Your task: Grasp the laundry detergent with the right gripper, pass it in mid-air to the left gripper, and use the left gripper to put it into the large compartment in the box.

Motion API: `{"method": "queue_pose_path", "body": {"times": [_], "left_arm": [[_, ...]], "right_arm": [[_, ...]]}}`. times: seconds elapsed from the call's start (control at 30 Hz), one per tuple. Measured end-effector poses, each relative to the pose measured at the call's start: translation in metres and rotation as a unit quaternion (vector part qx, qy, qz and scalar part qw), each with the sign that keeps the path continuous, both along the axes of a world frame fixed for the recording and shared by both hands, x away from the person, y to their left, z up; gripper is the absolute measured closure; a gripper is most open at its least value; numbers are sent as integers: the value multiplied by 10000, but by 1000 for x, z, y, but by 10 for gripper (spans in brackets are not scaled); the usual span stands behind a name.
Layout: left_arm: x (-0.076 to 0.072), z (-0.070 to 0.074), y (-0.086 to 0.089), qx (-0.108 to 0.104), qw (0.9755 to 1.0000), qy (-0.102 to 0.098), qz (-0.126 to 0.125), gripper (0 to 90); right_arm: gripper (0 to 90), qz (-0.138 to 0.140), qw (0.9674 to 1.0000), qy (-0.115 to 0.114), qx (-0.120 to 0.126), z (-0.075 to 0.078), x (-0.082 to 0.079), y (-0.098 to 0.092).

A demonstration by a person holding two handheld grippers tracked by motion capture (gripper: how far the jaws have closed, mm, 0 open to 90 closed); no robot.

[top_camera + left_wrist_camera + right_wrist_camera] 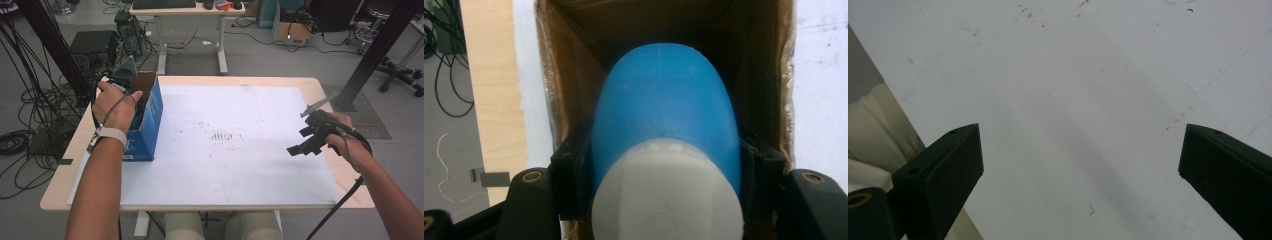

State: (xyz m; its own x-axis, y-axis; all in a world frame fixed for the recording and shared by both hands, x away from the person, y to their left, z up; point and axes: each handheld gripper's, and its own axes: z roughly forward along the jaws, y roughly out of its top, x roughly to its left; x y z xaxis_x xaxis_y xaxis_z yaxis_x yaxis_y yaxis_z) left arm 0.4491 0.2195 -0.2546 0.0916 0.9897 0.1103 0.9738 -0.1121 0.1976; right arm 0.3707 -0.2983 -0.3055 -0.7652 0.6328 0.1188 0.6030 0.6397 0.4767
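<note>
Overhead, white mat (240,150) covers wooden table (60,190).

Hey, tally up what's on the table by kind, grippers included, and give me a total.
Blue bottles with a white cap: 1, the blue bottle, clamped in the left gripper
Open cardboard boxes: 1, the blue box
Grippers: 2, the left gripper and the right gripper, open over the white mat
Total: 4

Wooden table (320,85); white sheet (240,150) on it, blue box (148,127) at left.
</note>
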Motion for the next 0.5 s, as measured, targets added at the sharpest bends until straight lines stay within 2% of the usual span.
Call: {"method": "queue_pose_path", "body": {"times": [0.03,0.07,0.2,0.5], "left_arm": [[0,-1,0,-12,10000,26,12,375],[0,-4,-1,-24,10000,-34,79,375],[2,-10,-2,-12,10000,9,55,375],[4,-11,-2,-21,10000,50,5,373]], "right_arm": [[39,-9,10000,-2,3,0,0,0],[39,-9,10000,-2,3,0,0,0],[40,-22,10000,33,-7,-2,1,0],[40,-29,10000,55,11,-3,1,2]]}}
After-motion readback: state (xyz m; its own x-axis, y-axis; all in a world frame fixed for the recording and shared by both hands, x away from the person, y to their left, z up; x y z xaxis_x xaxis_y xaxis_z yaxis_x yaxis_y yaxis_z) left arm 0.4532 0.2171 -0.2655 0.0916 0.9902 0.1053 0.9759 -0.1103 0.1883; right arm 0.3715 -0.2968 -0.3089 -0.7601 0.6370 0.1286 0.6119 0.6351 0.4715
